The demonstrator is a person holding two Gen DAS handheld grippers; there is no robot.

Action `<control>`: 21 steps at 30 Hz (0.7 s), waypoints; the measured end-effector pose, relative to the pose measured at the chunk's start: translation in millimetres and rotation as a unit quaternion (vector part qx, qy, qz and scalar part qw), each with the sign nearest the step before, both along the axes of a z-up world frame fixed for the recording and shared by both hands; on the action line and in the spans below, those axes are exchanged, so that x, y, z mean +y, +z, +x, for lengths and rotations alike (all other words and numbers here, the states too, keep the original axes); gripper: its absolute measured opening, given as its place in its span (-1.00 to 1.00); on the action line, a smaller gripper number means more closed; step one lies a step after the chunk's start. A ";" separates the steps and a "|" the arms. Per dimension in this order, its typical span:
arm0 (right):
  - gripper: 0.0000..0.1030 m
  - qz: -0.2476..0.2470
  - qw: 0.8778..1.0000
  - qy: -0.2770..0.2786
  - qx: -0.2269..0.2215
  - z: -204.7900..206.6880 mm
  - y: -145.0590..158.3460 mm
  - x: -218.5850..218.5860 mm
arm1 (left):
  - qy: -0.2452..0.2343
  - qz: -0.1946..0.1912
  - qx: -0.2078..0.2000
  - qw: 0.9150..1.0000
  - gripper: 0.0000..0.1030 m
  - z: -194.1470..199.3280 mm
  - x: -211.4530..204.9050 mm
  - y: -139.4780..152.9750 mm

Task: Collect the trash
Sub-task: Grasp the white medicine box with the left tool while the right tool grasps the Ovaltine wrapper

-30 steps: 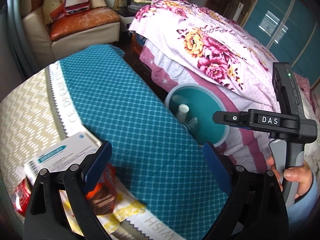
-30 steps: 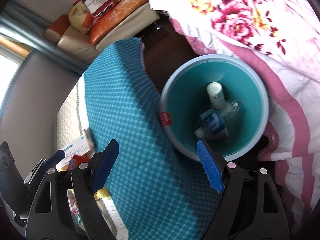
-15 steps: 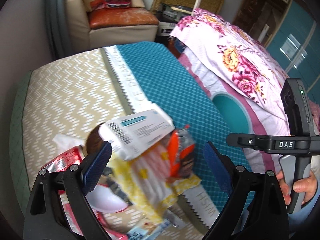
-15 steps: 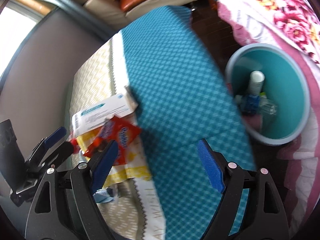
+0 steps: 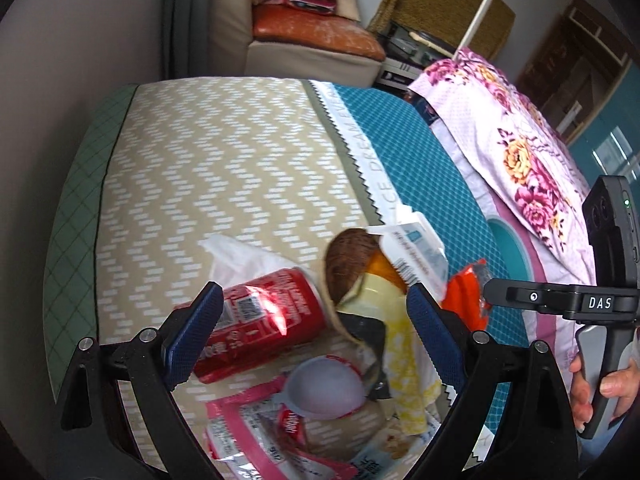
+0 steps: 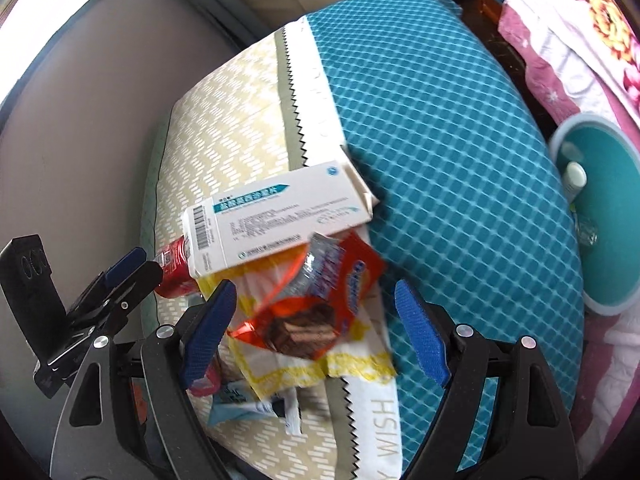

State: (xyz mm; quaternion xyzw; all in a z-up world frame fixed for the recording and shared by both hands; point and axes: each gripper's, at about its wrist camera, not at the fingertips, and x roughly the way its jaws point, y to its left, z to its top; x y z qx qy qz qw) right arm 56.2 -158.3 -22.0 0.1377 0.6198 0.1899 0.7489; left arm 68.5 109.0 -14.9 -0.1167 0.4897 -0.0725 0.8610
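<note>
A heap of trash lies on the table's beige cloth (image 5: 224,168). In the left wrist view my left gripper (image 5: 314,336) hangs open over it, empty, with a red can (image 5: 260,328) lying between its fingers. Behind the can are a brown husk (image 5: 348,268), a white box (image 5: 416,252) and a lilac lid (image 5: 324,388). In the right wrist view my right gripper (image 6: 312,336) is open above an orange wafer wrapper (image 6: 312,312), touching nothing. The white box (image 6: 276,216) lies just beyond it, and the left gripper (image 6: 132,268) comes in from the left.
A teal bin (image 6: 600,216) stands on the floor beside the table's right edge, a white bottle (image 6: 574,178) inside. A flowered bedspread (image 5: 520,152) hangs behind it. An armchair (image 5: 304,40) stands at the far end. A hand (image 5: 600,384) holds the right gripper's handle.
Both views have swung away from the teal bin, leftward across the blue cloth, to the trash heap. The heap now sits under both grippers. Both stayed open.
</note>
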 end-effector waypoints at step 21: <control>-0.54 0.018 1.000 0.012 0.012 -17.6 -22.3 -44.6 | -0.104 0.076 0.013 0.992 0.81 21.1 -45.6 5.7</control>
